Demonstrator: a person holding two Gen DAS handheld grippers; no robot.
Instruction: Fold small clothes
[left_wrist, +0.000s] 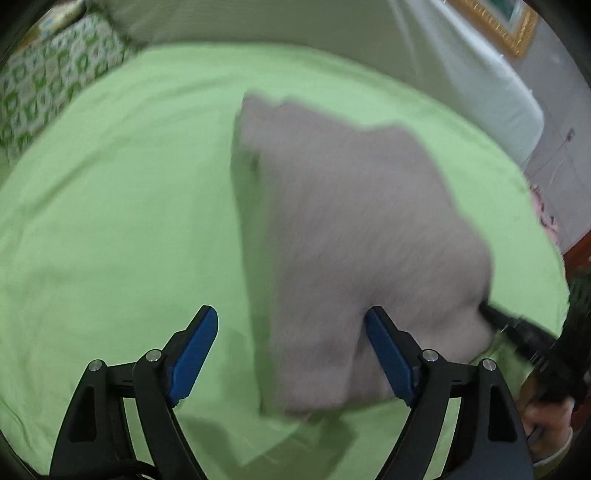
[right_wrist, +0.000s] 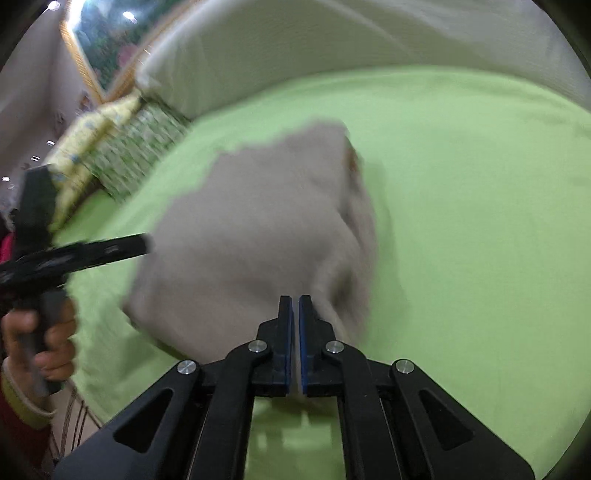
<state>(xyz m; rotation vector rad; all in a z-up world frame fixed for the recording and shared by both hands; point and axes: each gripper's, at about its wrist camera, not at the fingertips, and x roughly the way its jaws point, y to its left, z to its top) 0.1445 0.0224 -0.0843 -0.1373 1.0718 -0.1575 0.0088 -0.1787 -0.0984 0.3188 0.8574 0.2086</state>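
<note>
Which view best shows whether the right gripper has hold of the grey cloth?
The right wrist view: the right gripper is shut on the grey cloth's near edge. The left wrist view shows it only blurred, from the side.

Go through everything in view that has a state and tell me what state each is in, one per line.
grey garment: partly folded, one edge lifted off the green sheet
right gripper: shut on the garment's near edge
left gripper: open, garment between its fingers, not pinched
green sheet: spread flat, lightly creased

Bed w/ green sheet; grey garment, patterned pillow on it.
</note>
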